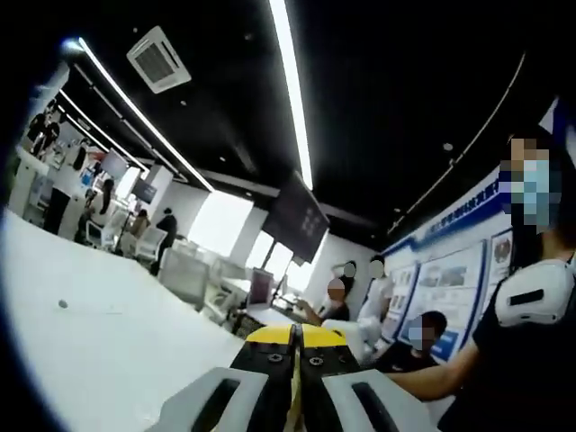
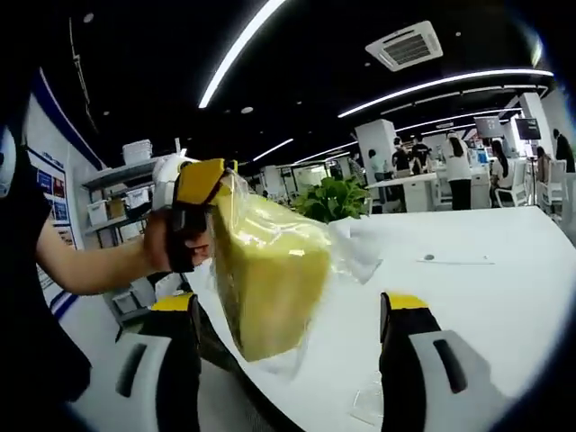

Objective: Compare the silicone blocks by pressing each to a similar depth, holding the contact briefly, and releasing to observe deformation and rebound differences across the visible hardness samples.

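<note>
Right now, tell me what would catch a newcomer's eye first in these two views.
In the right gripper view, a yellow block in a clear plastic bag hangs above the white table, held up by the left tool, which pinches the bag's top corner. The right tool stands open just below and around it. In the left gripper view, bright ceiling light strips stand out against the dark ceiling.

One yellow block [image 2: 268, 270] in a clear bag [image 2: 346, 252], two grippers [image 2: 202, 184] [image 2: 292, 360], one white counter [image 2: 486, 288], and one potted plant [image 2: 333, 198].
</note>
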Demonstrator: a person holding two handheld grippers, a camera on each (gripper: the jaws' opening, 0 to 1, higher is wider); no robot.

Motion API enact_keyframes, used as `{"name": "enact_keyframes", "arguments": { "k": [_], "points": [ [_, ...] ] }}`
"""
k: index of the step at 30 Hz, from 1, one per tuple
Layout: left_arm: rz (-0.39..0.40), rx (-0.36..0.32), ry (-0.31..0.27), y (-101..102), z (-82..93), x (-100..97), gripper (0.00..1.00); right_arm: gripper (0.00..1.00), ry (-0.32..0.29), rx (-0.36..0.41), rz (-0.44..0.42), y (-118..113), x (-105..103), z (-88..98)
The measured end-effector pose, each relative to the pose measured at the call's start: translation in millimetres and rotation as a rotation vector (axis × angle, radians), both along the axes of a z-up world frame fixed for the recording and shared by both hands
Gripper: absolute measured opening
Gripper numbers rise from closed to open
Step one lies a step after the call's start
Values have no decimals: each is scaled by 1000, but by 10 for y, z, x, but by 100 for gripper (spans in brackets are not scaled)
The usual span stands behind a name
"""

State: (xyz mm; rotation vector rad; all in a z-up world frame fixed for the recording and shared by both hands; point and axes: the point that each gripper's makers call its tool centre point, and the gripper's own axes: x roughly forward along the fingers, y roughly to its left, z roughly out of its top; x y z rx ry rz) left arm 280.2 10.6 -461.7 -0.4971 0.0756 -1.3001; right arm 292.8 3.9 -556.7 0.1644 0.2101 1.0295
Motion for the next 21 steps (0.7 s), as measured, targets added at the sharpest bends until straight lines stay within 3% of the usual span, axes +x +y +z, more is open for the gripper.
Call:
{"name": "enact_keyframes", "arguments": {
  "k": [7, 11, 21],
  "points": [
    [-19, -17, 7, -5, -12, 2, 0, 56, -19, 23, 48, 58, -18, 40],
    [-23, -26, 20, -7, -30, 41, 0, 44, -63, 6, 71, 103, -42, 69],
    [19, -59, 27, 53, -26, 153, 0, 38, -51, 35, 110, 168, -69, 136]
  ]
}}
